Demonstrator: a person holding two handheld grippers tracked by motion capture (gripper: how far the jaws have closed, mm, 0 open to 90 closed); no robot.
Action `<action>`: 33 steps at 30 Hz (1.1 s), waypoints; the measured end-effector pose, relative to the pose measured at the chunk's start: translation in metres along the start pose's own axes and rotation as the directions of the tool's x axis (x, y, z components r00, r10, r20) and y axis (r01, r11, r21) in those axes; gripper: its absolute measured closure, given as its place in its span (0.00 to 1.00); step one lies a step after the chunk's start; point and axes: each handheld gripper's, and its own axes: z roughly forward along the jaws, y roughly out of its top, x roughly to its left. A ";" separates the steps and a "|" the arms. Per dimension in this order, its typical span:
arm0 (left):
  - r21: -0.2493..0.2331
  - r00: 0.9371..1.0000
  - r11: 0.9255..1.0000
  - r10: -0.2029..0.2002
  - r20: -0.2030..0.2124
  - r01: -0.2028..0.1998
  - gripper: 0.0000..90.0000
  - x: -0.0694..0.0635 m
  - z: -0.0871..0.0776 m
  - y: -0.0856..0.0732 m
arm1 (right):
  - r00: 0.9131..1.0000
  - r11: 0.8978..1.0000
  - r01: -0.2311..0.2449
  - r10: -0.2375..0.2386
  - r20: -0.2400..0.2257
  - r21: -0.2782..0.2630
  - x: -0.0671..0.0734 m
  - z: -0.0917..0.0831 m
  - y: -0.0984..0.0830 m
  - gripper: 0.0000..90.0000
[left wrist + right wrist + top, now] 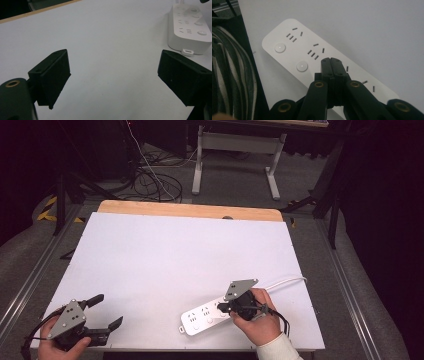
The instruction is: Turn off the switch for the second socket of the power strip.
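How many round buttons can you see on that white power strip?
2 in the right gripper view: one near the power strip's rounded end, one next along. The right hand-held gripper covers the strip's middle, so more may be hidden.

At the table's (165,250) near left corner, my left gripper (106,311) sits in my hand with jaws spread wide. My right gripper (226,307) hangs over the white power strip (202,317), whose cord (285,281) trails right.

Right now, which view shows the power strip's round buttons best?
The right gripper view: two round buttons sit close and sharp on the power strip. The left gripper view catches them at its edge, obliquely; the high view shows them tiny.
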 end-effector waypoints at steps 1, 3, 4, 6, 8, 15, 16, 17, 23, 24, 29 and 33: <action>0.000 1.000 1.000 0.000 0.001 0.000 0.13 0.000 0.000 0.000 | 1.000 1.000 -0.003 0.003 0.008 -0.005 0.000 -0.002 0.000 1.00; 0.001 1.000 1.000 0.006 0.003 -0.006 0.13 0.000 0.000 0.000 | 1.000 1.000 -0.006 0.006 0.012 -0.020 0.000 -0.006 0.000 1.00; 0.001 1.000 1.000 0.008 0.001 -0.008 0.13 0.000 0.000 0.000 | 1.000 1.000 -0.008 0.009 0.012 -0.028 0.000 -0.007 0.000 1.00; 0.000 1.000 1.000 0.005 0.002 -0.005 0.13 0.000 0.001 0.000 | 1.000 0.999 -0.008 0.008 0.013 -0.039 -0.001 -0.010 0.000 1.00; 0.000 1.000 1.000 0.006 0.001 -0.006 0.13 0.000 0.000 0.000 | 1.000 0.999 -0.009 0.009 0.014 -0.044 -0.001 -0.010 0.000 1.00; 0.001 1.000 1.000 0.006 0.002 -0.006 0.13 0.000 0.000 0.000 | 0.999 0.995 -0.002 0.006 0.041 -0.097 0.000 -0.016 0.000 1.00; 0.001 1.000 1.000 0.006 0.001 -0.006 0.13 0.000 0.000 0.000 | 0.999 0.994 0.001 0.004 0.042 -0.109 -0.001 -0.018 0.000 1.00; 0.002 1.000 1.000 0.005 0.001 -0.005 0.13 0.001 0.000 0.000 | 0.999 0.994 0.001 0.004 0.044 -0.113 -0.001 -0.019 0.000 1.00; 0.001 1.000 1.000 0.005 0.002 -0.005 0.13 0.001 0.001 0.000 | 0.999 0.993 -0.005 0.009 0.038 -0.119 -0.002 -0.020 -0.001 1.00; 0.001 1.000 1.000 0.005 0.002 -0.005 0.13 0.001 0.001 0.000 | 0.999 0.993 -0.005 0.010 0.036 -0.121 -0.002 -0.019 -0.001 1.00; 0.001 1.000 1.000 -0.002 0.000 0.002 0.13 0.000 0.000 0.000 | 0.998 0.987 -0.012 0.022 0.060 -0.161 -0.003 -0.022 -0.001 0.76; 0.001 1.000 1.000 0.001 0.000 -0.001 0.12 0.000 0.000 0.000 | 0.996 0.979 -0.030 0.045 0.071 -0.200 -0.004 -0.026 -0.001 0.65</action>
